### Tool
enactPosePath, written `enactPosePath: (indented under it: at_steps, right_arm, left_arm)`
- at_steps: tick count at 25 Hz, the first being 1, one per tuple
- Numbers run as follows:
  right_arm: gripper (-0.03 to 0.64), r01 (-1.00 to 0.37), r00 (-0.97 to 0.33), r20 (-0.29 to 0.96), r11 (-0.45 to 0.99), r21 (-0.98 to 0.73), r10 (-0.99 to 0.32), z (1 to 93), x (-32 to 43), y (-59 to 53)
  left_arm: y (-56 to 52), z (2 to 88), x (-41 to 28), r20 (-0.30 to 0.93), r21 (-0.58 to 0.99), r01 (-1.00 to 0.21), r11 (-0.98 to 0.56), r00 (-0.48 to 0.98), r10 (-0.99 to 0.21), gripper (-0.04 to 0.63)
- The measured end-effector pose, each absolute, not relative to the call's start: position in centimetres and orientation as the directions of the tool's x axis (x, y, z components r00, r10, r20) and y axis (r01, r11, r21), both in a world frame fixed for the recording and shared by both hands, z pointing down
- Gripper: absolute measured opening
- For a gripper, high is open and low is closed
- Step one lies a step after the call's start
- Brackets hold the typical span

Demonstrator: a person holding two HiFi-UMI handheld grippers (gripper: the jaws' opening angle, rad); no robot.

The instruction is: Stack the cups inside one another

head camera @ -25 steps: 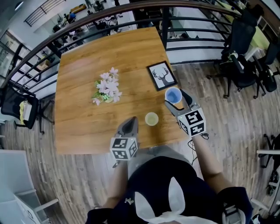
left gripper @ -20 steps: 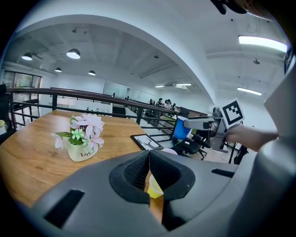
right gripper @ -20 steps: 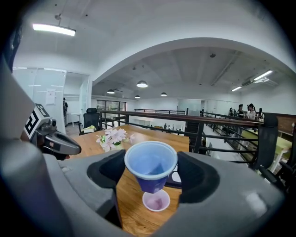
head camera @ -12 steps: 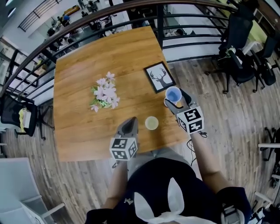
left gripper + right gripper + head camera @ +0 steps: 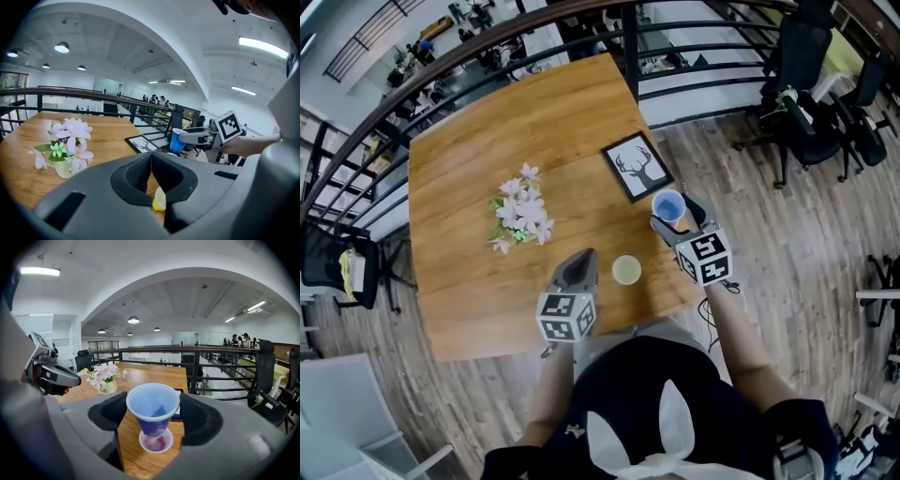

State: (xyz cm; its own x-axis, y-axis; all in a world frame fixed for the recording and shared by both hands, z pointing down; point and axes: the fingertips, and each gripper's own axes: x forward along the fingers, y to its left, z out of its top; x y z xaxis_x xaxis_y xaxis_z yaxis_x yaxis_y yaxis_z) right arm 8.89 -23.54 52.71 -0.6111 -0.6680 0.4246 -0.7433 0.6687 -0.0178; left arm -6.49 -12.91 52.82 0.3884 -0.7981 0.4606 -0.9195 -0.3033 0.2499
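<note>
Blue cup [image 5: 669,205] sits clamped in the right gripper [image 5: 673,217] near the right edge of the wooden table [image 5: 487,122] in the head view. A yellow cup [image 5: 626,270] stands on the wood just beside the left gripper [image 5: 584,260], with flowers [image 5: 520,208] and a deer picture [image 5: 637,167] farther back. In the left gripper view, the jaws are pressed together on nothing, and the yellow cup shows beyond them. In the right gripper view, both jaws press the blue cup's rim. It hangs upright, directly over a pink cup [image 5: 156,442] standing on the table.
</note>
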Motion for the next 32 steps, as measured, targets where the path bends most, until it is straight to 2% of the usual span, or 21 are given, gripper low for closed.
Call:
enactPosePath:
  at_steps: [32]
  right_arm:
    - [0.367, -0.758, -0.558, 0.590, 0.648, -0.075, -0.583, 62.6, 9.5, -24.0]
  left_arm:
    - [-14.5, 54.2, -8.2, 0.502, 0.251, -0.920, -0.302, 0.390, -0.772, 0.020]
